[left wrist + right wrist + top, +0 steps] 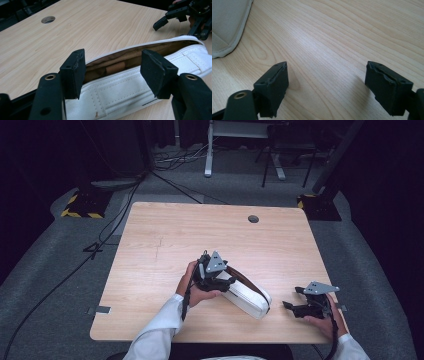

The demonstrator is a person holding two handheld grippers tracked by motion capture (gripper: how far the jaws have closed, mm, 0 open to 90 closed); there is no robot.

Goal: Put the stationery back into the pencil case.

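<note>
A white fabric zip pouch with a tan lining (247, 296) lies on the near part of the pale wooden tabletop (165, 240), between the person's two hands, its zipper undone so the long mouth gapes upward. The left tongs (220, 279) hover right at its near end; seen from the left gripper view, the jaws stand apart, one on either side of the pouch's white webbed wall (120, 87), gripping nothing yet. Inside, a small tan loop or tab (115, 67) shows against the lining. The right tongs (290, 306) rest low on the wood just beside the pouch's far end, jaws spread wide, with only the pouch's corner (227, 27) near them.

My guess is the step is getting a hold on the pouch to work its opening. To do it well, the left tongs should come down on the stiff webbing band rather than the slack lining, and close squarely so the fabric doesn't slip. The right tongs would do best pinning or pinching the opposite end, otherwise the soft pouch may simply drag across the smooth wood.
</note>
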